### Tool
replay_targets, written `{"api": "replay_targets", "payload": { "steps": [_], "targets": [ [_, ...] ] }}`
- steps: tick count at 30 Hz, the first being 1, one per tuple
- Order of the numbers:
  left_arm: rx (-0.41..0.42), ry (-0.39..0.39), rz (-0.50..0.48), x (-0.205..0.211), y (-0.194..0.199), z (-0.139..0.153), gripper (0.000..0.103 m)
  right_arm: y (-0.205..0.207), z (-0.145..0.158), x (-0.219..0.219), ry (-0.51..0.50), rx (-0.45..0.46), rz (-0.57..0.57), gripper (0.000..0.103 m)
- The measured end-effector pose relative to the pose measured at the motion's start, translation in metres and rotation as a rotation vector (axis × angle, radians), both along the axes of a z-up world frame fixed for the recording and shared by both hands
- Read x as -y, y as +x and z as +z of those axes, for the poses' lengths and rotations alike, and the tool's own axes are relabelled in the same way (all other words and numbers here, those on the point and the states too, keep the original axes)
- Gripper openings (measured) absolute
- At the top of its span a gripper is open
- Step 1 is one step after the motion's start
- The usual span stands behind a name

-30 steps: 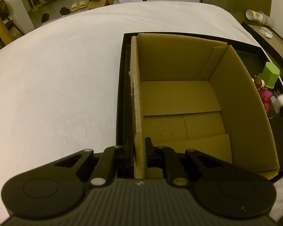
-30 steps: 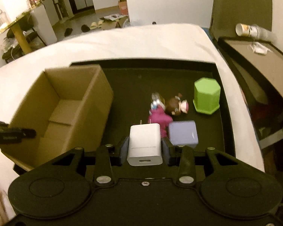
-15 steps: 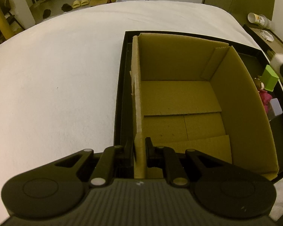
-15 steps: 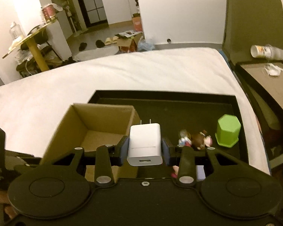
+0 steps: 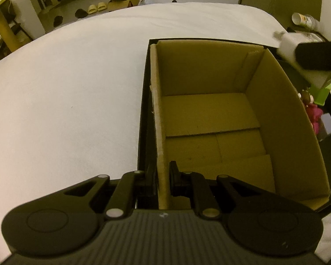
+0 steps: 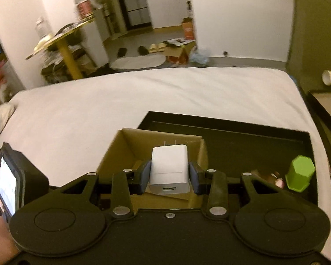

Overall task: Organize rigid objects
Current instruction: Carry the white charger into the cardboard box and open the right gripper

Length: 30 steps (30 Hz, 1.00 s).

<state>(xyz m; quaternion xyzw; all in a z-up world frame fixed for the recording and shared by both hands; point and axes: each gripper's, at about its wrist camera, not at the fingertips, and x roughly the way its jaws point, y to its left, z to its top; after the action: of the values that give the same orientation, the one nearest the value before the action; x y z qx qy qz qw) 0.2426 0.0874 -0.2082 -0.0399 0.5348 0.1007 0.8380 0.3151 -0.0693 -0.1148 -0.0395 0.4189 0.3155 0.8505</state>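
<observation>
My left gripper (image 5: 162,177) is clamped on the near-left wall of the cardboard box (image 5: 209,114), which sits in the black tray (image 6: 242,137). My right gripper (image 6: 169,174) pinches the white charger (image 6: 169,169) (prongs fwd) above the box opening. Green block (image 6: 300,173) and other toys sit on the tray's right side.

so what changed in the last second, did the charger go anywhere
The right tool, shut on the white charger, carried it up off the black tray and across toward the cardboard box; it now hangs at the box's opening, not yet released. The left tool stayed clamped on the box wall. The green block, the doll and the empty box interior stayed as they were.
</observation>
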Motion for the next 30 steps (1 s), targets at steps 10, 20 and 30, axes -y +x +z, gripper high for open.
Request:
{"api": "replay_targets", "payload": {
  "steps": [10,20,30],
  "targets": [
    [0.005,-0.006,-0.001,-0.004,-0.004,0.002,0.011,0.001,-0.016,-0.038,-0.088,-0.021,0.180,0.037],
    [0.008,-0.003,-0.002,-0.004,-0.004,0.003,0.011,-0.004,-0.029,-0.059,-0.188,0.004,0.363,0.037],
    [0.019,0.020,-0.012,0.001,-0.006,0.004,0.011,-0.013,-0.032,-0.073,-0.268,0.064,0.498,0.038]
  ]
}}
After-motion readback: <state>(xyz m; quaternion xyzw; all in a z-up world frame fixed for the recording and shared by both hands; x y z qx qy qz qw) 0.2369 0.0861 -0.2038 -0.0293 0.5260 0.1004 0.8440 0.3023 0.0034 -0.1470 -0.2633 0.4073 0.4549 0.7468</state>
